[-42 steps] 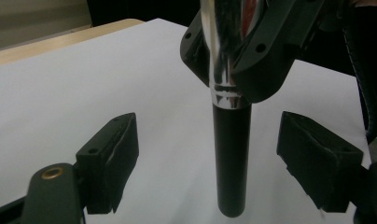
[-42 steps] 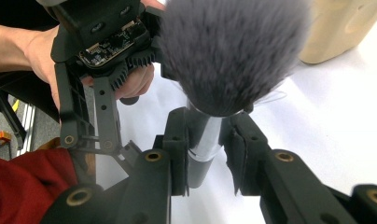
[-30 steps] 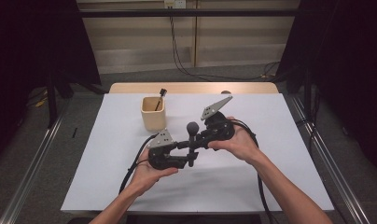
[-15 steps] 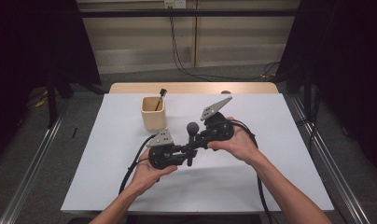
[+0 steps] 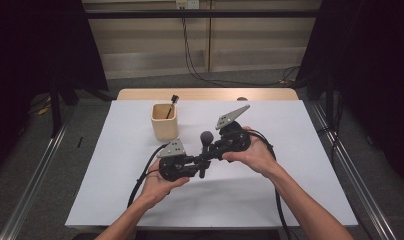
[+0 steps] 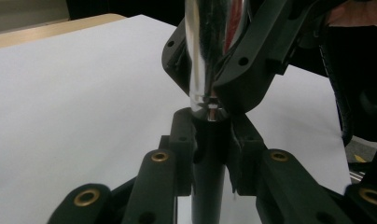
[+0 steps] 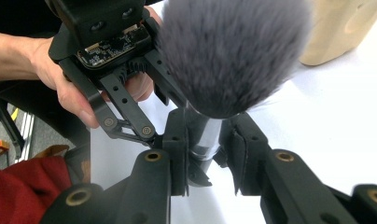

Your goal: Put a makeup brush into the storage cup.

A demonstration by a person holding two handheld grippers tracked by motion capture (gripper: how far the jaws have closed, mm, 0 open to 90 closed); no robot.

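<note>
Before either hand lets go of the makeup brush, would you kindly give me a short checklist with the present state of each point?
1. Left claw shut on the brush's black handle, having just closed: ok.
2. Right claw shut on the silver ferrule: ok.
3. Makeup brush upright, bristles on top: ok.
4. Brush lifted off the white table: cannot tell.
5. Wooden cup stands apart from both hands: ok.
6. Room in the cup beside the item already inside: cannot tell.
</note>
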